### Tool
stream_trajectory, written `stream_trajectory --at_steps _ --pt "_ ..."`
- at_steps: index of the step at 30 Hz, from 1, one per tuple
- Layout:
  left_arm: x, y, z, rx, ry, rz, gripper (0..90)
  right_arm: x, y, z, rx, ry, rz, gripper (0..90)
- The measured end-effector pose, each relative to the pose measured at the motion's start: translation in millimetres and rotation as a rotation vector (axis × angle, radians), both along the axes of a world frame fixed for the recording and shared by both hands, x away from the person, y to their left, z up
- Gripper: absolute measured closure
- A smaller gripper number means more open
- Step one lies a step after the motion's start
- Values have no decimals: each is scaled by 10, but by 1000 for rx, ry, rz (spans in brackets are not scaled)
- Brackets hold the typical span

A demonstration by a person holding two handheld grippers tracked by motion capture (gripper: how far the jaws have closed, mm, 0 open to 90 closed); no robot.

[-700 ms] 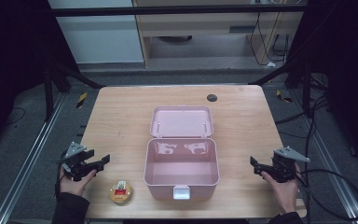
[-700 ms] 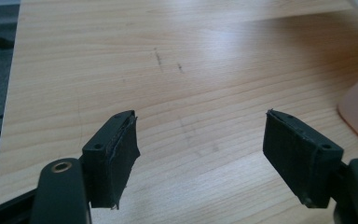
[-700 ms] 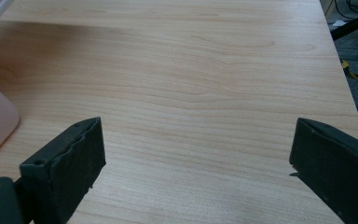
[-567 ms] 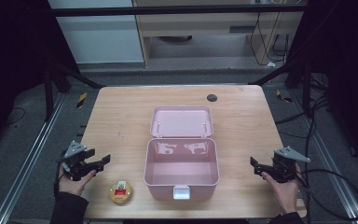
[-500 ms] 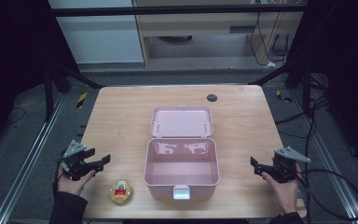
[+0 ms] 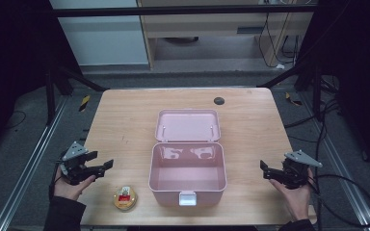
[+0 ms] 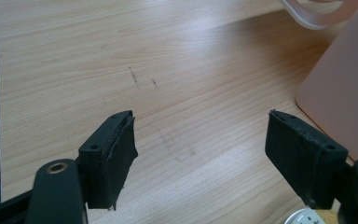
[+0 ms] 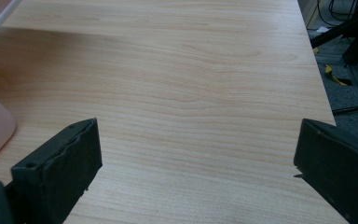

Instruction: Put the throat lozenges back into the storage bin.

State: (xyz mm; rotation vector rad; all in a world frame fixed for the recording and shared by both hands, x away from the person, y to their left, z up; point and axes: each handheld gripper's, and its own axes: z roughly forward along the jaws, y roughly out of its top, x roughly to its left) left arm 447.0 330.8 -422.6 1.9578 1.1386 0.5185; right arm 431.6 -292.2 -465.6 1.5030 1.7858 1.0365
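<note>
Worktop point(image 6: 125, 120) of pale wood sits in front of you, and at its centre stands a pink box point(image 6: 188, 173) with its lid point(image 6: 188, 125) thrown back flat toward twelve o'clock. The box interior looks bare and glossy, and a white latch point(image 6: 187, 198) hangs on its wall at six o'clock.

Your left tongs point(image 6: 98, 165) hover at about eight o'clock from the box, near the worktop's edge, with the jaws spread wide and nothing between them; in the left gripper view the left tongs point(image 7: 200, 144) frame bare wood, with the pink box wall point(image 7: 340, 93) just off to the side. A small round tin point(image 6: 125, 198) with a red-and-white label lies on the worktop at about seven o'clock from the box, just beside your left hand point(image 6: 67, 185).

Your right tongs point(image 6: 269, 171) sit at about four o'clock from the box, well apart from it, jaws wide and empty; in the right gripper view the right tongs point(image 8: 196, 154) frame only wood grain. A small dark disc point(image 6: 218, 100) rests near the worktop's far edge, at about one o'clock.
</note>
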Motion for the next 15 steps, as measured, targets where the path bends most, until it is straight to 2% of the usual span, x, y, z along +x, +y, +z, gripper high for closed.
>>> stream_trajectory --at_steps 7,8,10,11,13,15 --pt "-20 -30 44 70 55 -104 237 -3 4 -22 -10 -6 15 39" --pt "-20 -30 44 70 55 -104 236 -3 4 -22 -10 -6 15 39" --pt "-29 -35 82 86 79 -153 235 -3 6 -29 -8 -3 24 42" --pt "-29 -35 82 86 79 -153 233 -6 10 -28 -3 -1 24 45" --pt "-30 -51 126 100 97 -194 231 -1 10 -31 -2 -2 31 46" --pt "-28 -58 143 112 101 -206 227 4 13 -38 -6 3 36 47"
